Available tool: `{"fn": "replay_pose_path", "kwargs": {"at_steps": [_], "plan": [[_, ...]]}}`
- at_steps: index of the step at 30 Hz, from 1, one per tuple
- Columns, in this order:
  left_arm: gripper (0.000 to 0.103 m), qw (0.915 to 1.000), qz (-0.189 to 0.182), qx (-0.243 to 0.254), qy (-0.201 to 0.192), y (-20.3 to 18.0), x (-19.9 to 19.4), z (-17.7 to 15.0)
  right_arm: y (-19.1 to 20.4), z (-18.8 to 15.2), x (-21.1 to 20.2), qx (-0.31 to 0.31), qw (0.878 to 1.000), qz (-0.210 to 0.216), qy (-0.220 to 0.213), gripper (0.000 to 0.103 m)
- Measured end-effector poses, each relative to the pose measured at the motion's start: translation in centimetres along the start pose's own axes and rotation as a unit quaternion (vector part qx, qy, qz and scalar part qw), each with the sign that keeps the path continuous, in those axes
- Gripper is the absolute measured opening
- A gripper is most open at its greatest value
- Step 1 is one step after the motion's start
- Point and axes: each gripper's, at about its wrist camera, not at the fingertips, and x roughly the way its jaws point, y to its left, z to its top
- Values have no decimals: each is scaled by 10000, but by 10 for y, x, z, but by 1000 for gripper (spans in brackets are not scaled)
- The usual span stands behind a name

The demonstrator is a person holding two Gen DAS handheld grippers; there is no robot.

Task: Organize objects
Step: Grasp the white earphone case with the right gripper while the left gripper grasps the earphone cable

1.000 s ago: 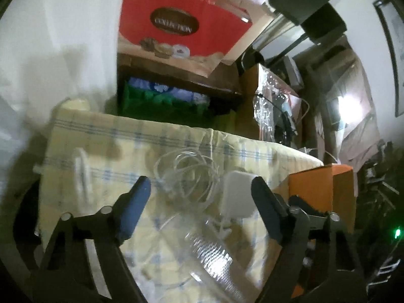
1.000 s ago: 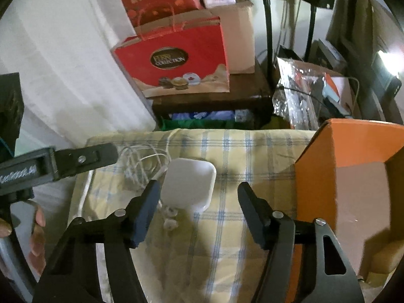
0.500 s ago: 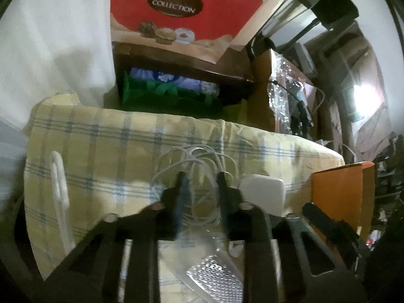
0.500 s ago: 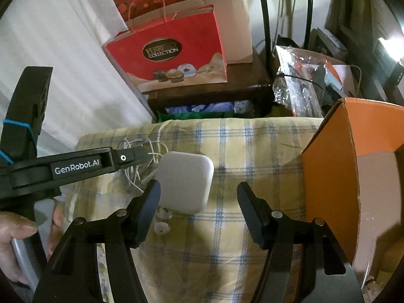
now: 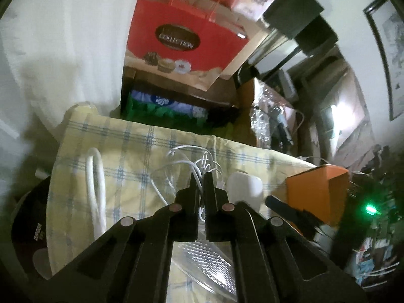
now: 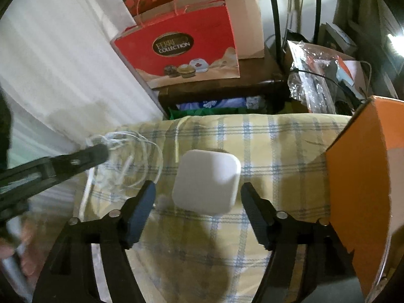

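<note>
Two tongs: left tongs (image 5: 201, 176) pinch the limp cable (image 5: 186, 166). Right tongs (image 6: 198, 194), jaws just widening, straddle the rigid, slick white case (image 6: 205, 181); grip its flat sides.

White cable (image 5: 181, 169), yellow blue-checked cloth (image 6: 265, 136), orange box (image 6: 363, 202)

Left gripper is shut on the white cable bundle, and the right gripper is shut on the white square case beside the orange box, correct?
Not quite. The right wrist view shows the right gripper open, its jaws either side of the white square case without touching it. The rest holds: left gripper, white cable bundle, orange box.
</note>
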Motion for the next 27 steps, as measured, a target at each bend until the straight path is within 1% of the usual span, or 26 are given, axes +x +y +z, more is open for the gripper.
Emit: {"fn": "replay_pose_path", "kwargs": {"at_steps": [2, 6, 9, 10, 11, 15, 19, 27], "plan": [[3, 10000, -5, 41, -68, -2, -7, -3, 5, -1, 7, -45, 9998, -210, 54, 76], [3, 9998, 40, 69, -196, -2, -18, -6, 7, -3, 21, -59, 9992, -365, 157, 76], [3, 9998, 28, 64, -205, -1, -22, -9, 6, -4, 27, -108, 9986, -488, 152, 75], [3, 9998, 18, 62, -201, -1, -22, -9, 7, -4, 28, -144, 9985, -525, 102, 69], [3, 9998, 9, 61, -201, -1, -24, -11, 7, -4, 28, -217, 9980, -596, 85, 67], [3, 9997, -31, 91, -229, -4, -29, -16, 5, -3, 26, -264, 9979, -589, 109, 66], [3, 9995, -77, 119, -271, -12, -37, -20, 0, -5, 6, -225, 9986, -480, -11, 66], [3, 9984, -163, 348, -427, -44, -65, -30, -9, -3, -58, -164, 9992, -204, -306, 66]]}}
